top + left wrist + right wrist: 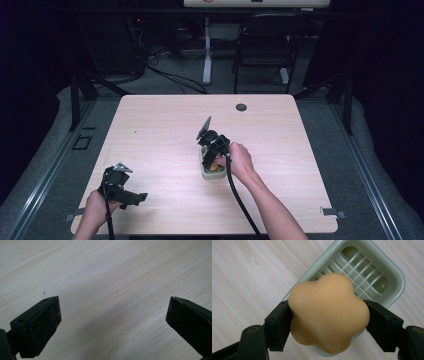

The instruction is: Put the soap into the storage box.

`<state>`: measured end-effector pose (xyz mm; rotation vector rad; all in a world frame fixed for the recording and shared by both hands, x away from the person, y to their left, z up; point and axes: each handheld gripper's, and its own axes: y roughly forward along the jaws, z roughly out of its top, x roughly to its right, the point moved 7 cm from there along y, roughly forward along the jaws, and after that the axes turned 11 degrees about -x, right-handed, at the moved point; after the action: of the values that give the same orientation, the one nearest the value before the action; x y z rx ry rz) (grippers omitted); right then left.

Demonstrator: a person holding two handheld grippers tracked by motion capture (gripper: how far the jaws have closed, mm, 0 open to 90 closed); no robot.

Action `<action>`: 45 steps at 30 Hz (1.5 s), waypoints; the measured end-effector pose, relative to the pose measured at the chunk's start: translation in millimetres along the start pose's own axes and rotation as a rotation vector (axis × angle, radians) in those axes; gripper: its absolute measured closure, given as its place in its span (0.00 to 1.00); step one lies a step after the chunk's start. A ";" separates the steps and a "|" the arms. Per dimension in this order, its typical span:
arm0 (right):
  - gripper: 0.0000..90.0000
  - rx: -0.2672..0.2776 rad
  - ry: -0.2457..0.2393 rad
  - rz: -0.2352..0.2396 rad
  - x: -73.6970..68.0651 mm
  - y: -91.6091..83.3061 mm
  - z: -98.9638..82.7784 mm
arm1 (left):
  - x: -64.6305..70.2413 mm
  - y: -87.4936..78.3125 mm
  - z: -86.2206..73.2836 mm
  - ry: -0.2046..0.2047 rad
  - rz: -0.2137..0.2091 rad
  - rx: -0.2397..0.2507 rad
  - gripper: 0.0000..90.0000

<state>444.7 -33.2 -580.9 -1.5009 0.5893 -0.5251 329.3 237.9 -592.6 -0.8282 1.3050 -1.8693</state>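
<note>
Your left gripper sat near the front left corner of the pale wooden table, jaws wide apart with nothing but bare wood between them. Further in, around the middle of the table, your right gripper had the orange flower-shaped soap bar clamped by two opposite sides, right over the pale green ribbed plastic soap dish. Looked stiff but slick and glossy to me, so pinching into the notches between lobes seemed safest.
</note>
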 end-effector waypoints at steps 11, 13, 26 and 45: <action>0.29 -0.036 0.049 -0.024 1.8 9.7 2.2 | 0.7 0.6 1.6 0.005 -0.009 -0.002 0.00; 0.29 -0.023 0.067 -0.020 2.0 10.2 2.7 | 0.9 0.7 2.2 0.005 -0.006 0.003 0.00; 0.29 -0.022 0.123 -0.028 2.9 13.1 6.7 | 0.7 0.6 2.2 0.005 -0.007 0.001 0.00; 0.16 0.025 0.052 -0.015 1.3 1.0 4.7 | 1.2 0.2 2.0 0.008 -0.003 0.001 0.00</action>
<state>448.7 -30.5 -582.1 -1.4731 0.6103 -0.5827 330.3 235.9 -592.0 -0.8241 1.3084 -1.8772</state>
